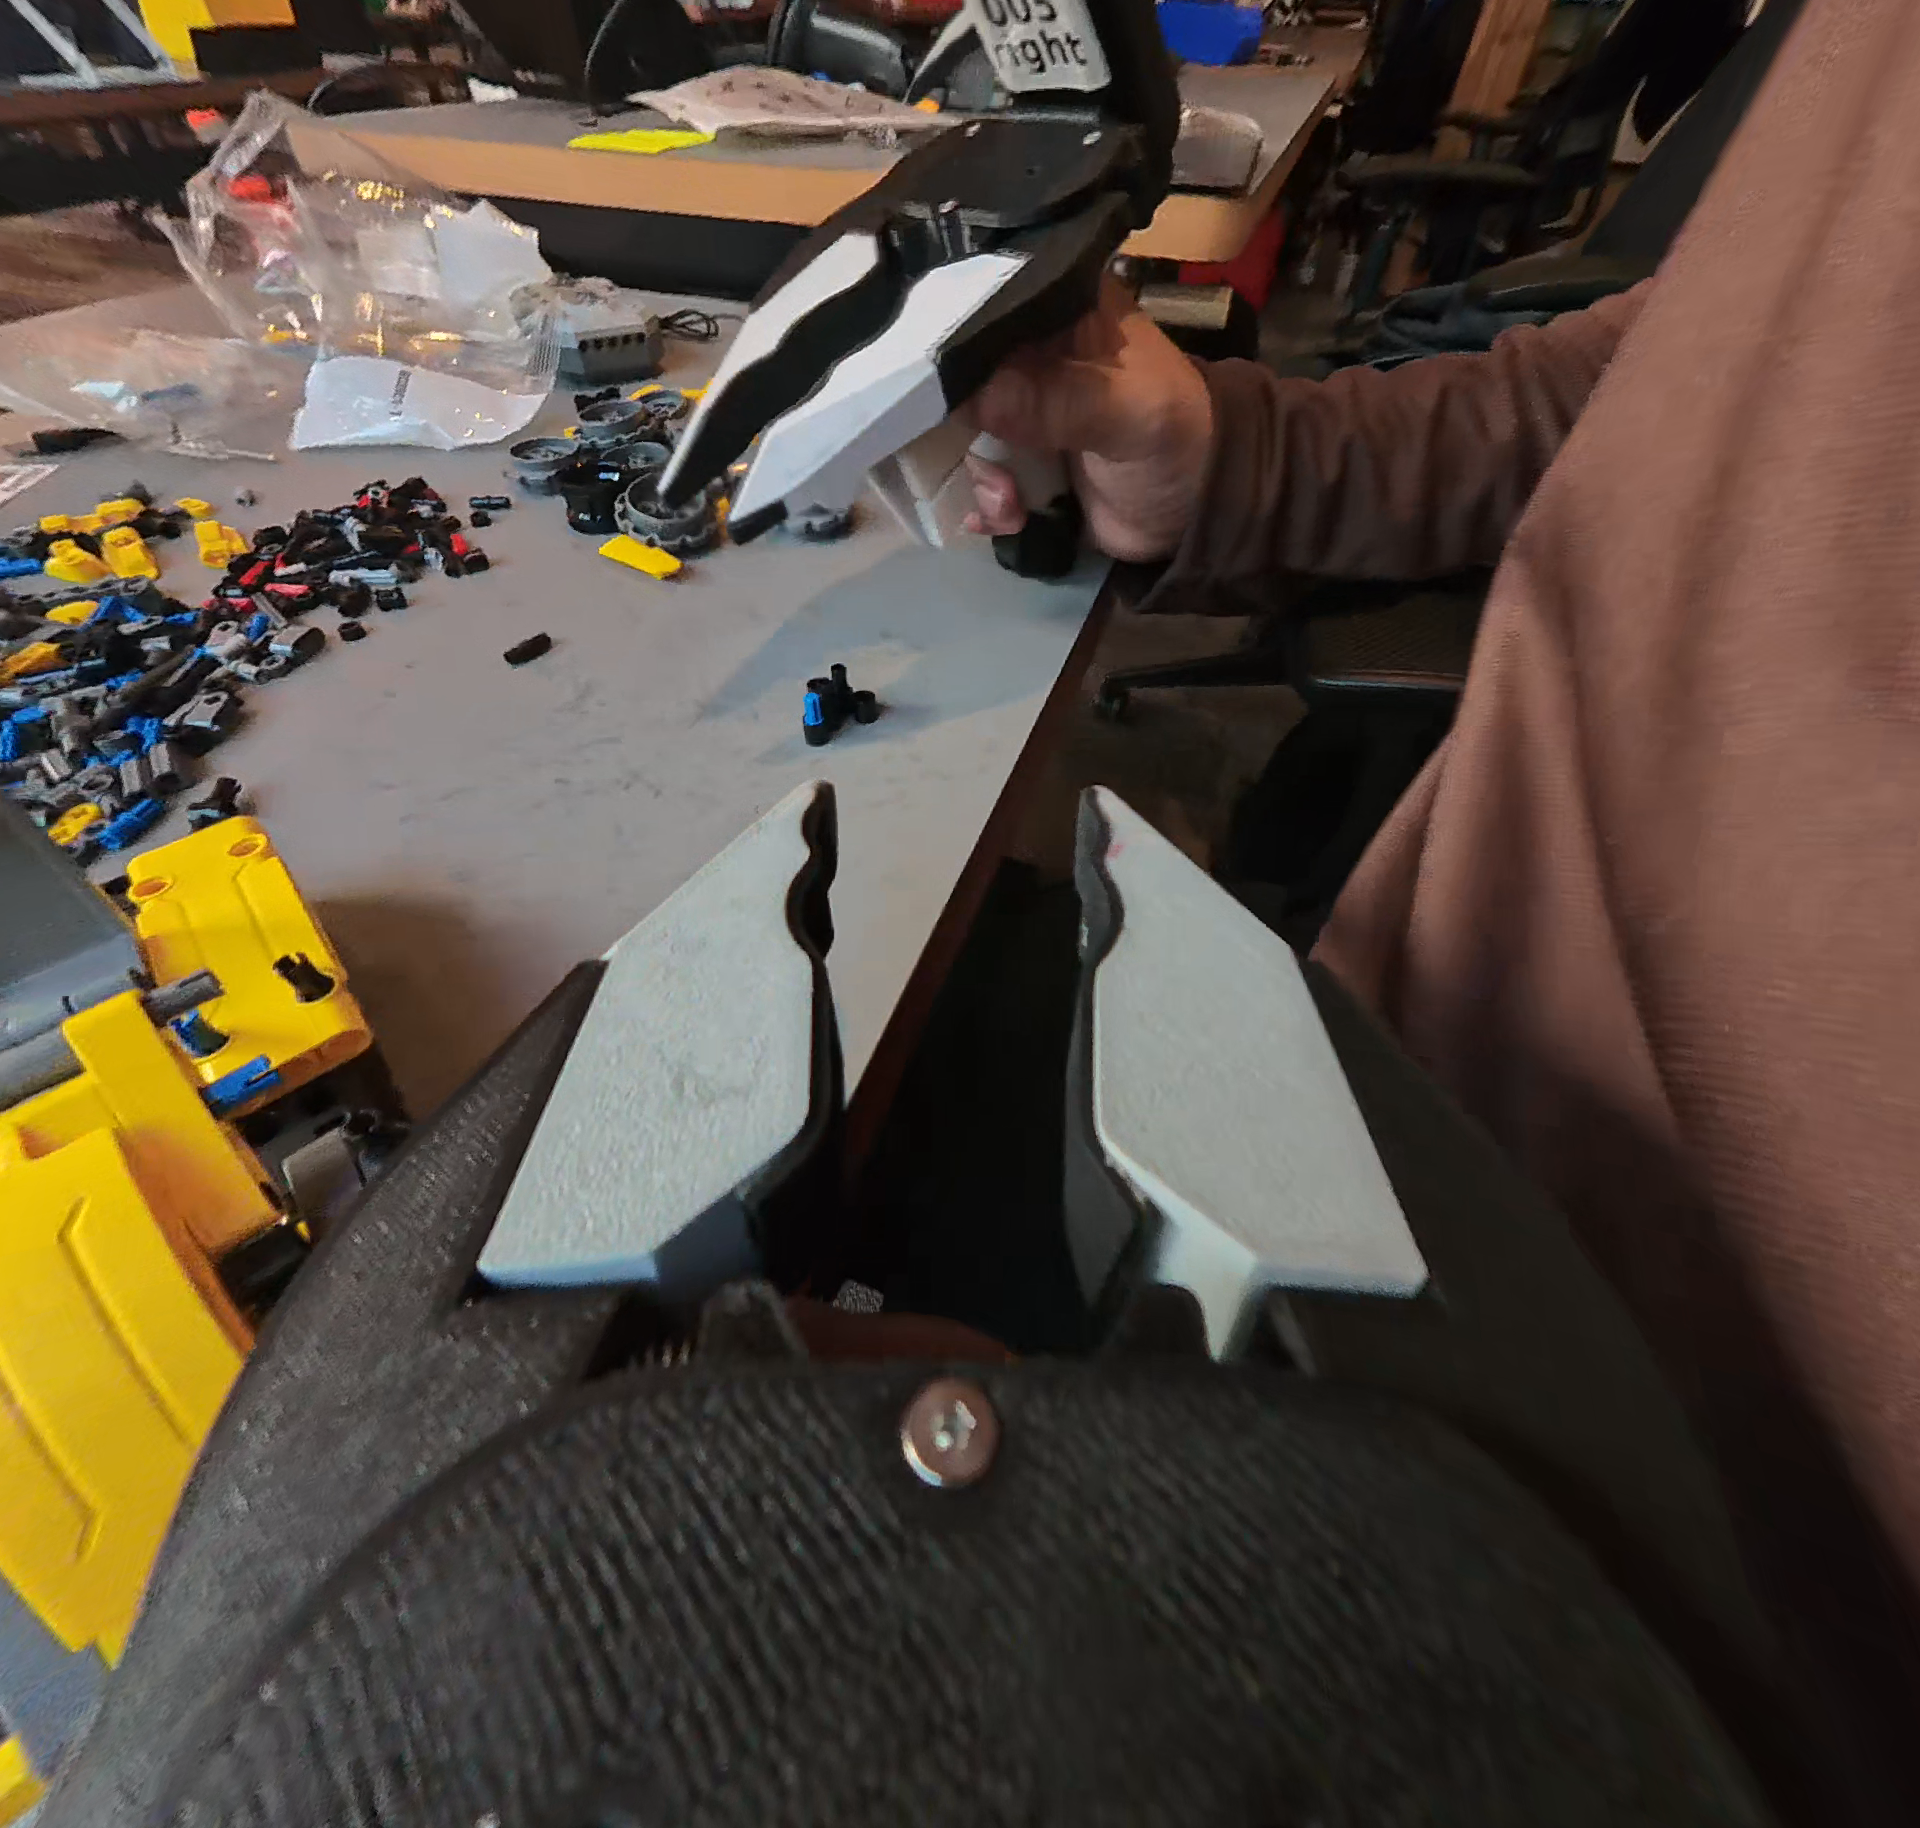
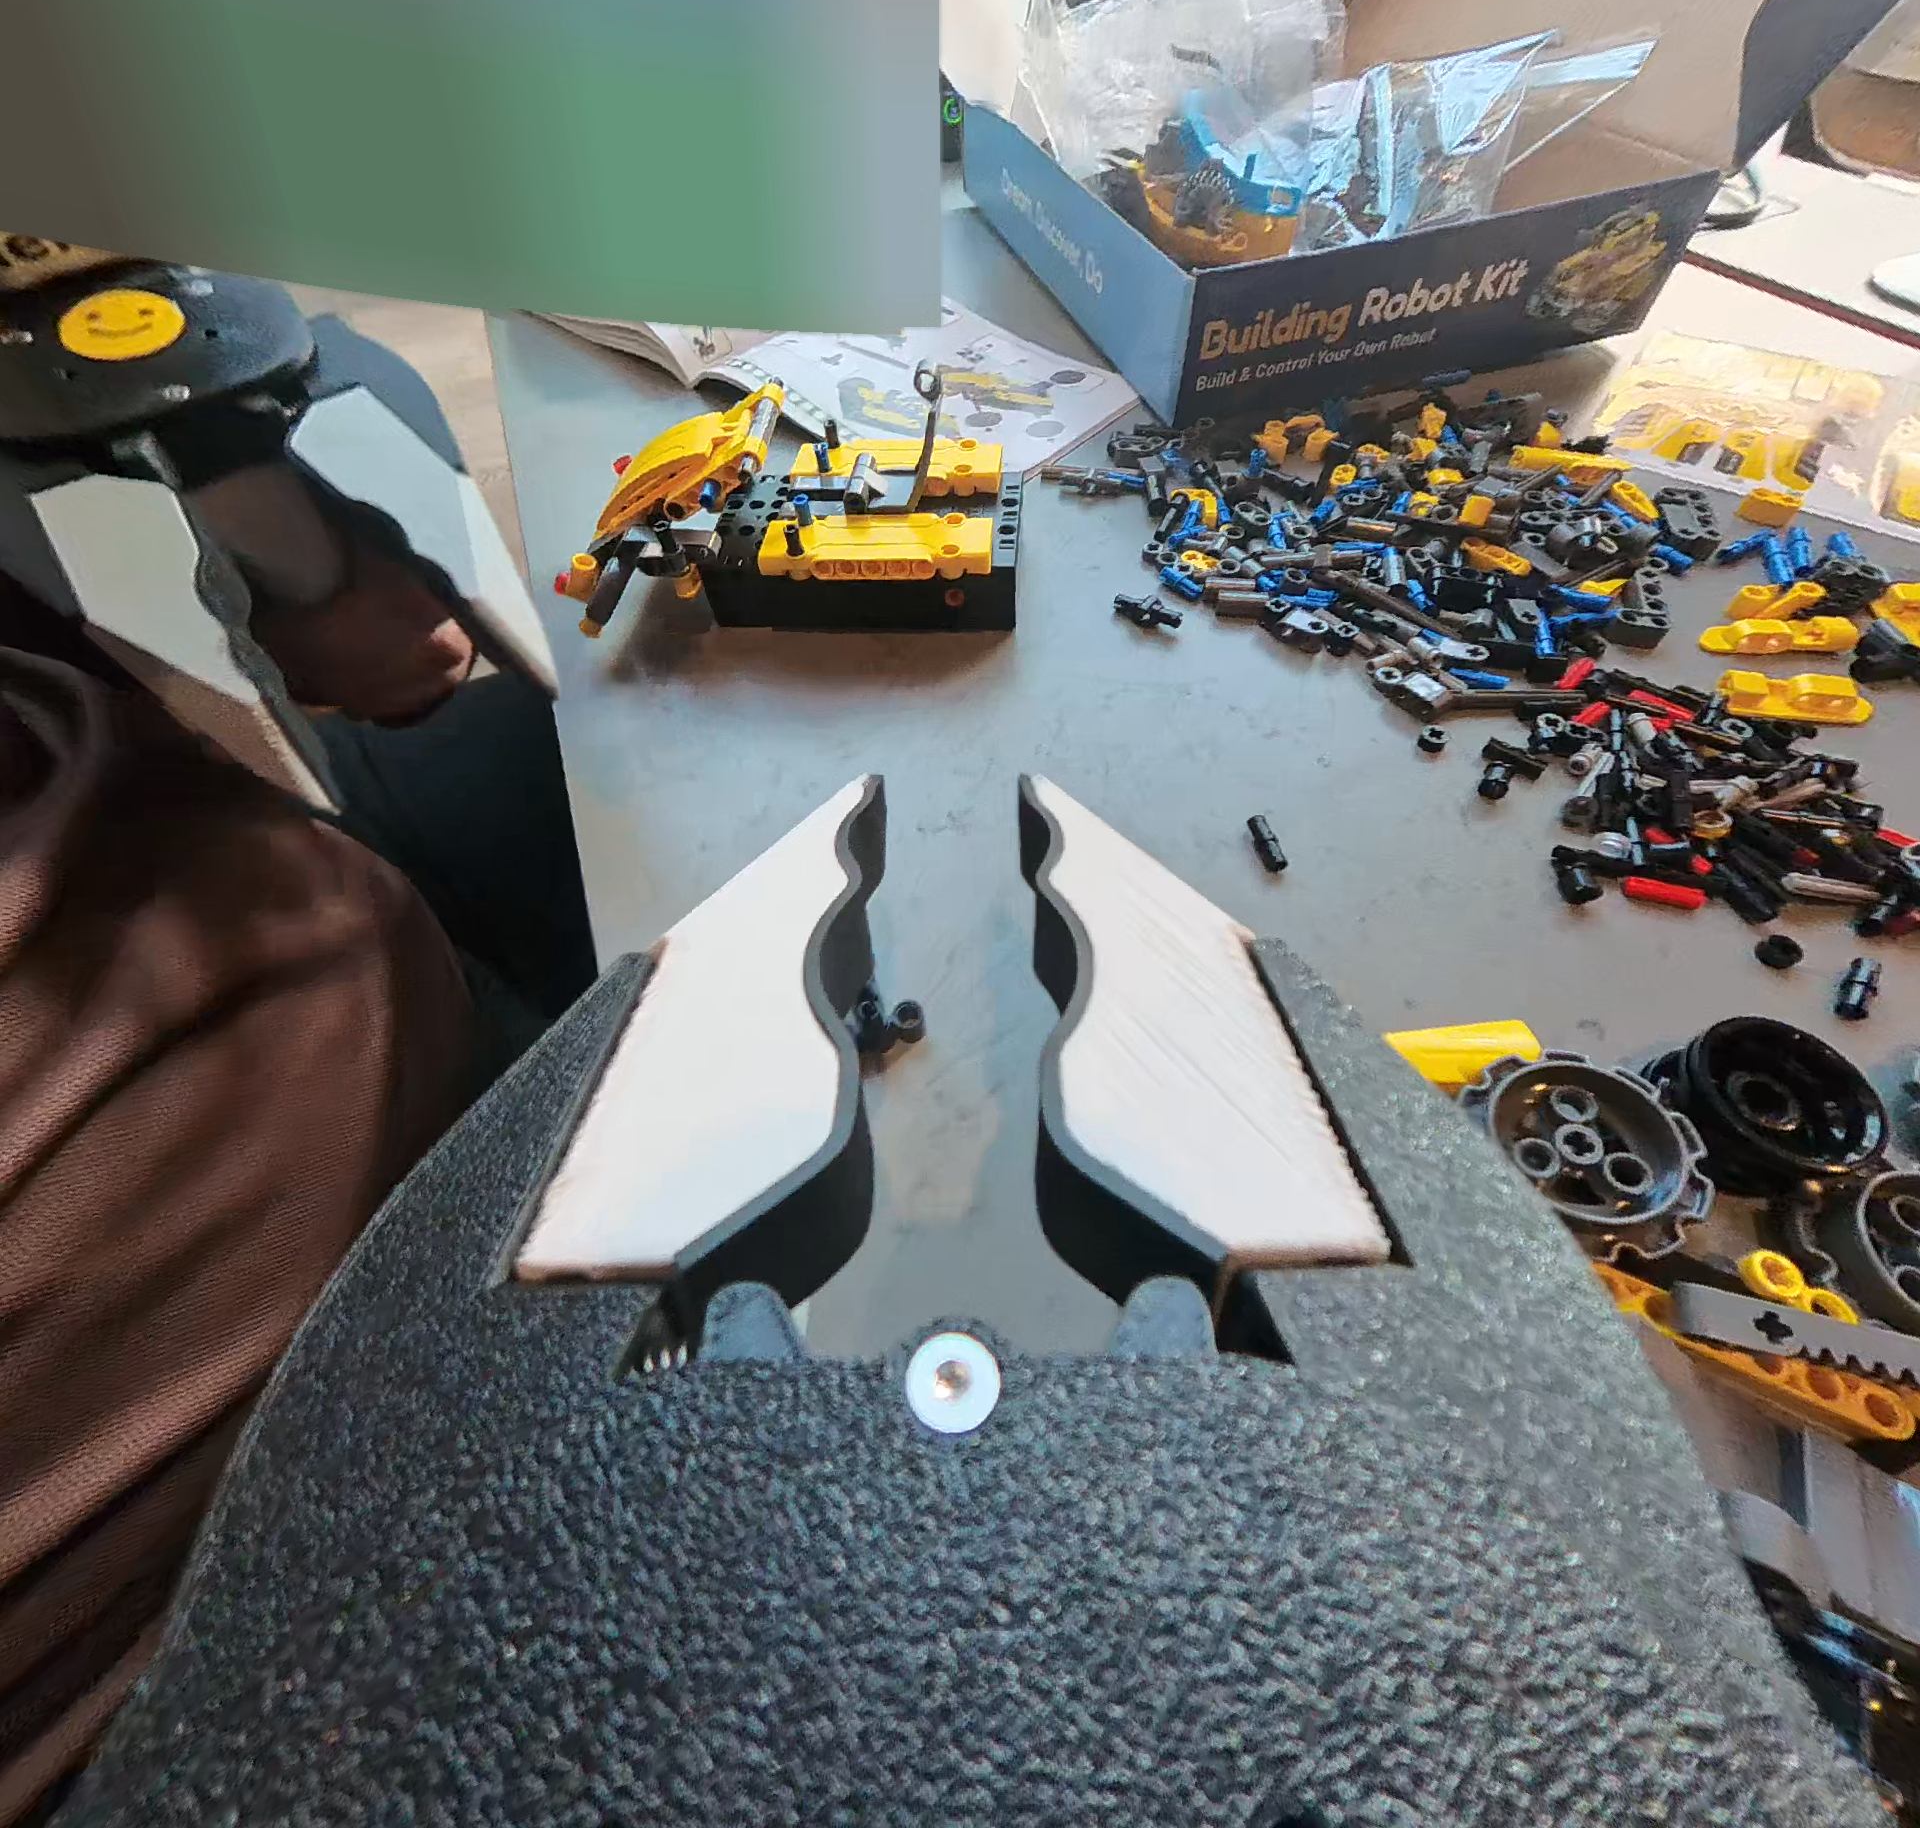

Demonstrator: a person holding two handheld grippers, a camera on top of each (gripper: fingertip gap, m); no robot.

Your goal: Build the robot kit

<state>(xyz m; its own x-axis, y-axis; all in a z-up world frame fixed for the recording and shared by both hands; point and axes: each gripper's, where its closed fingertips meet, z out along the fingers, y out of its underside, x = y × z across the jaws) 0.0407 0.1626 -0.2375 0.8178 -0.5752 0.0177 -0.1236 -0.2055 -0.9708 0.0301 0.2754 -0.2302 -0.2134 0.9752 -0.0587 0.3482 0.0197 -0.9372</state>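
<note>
Grey surface (image 2: 1091, 739) is littered with a big pile of small black, blue, yellow and red building pieces (image 2: 1558, 615) on the right, with a half-built yellow and black model (image 2: 831, 542) further back near an instruction booklet (image 2: 935, 376) and an open kit box (image 2: 1351, 282). Right claw (image 2: 951, 791) hangs over the surface with its fingers moderately apart and nothing in them, a small black connector (image 2: 894, 1022) lying just below between them and grey toothed wheels (image 2: 1590, 1144) near on the right. Left claw (image 1: 951, 802) sits at the surface edge beside a brown sleeve (image 1: 1610, 843), spread wide and empty.
</note>
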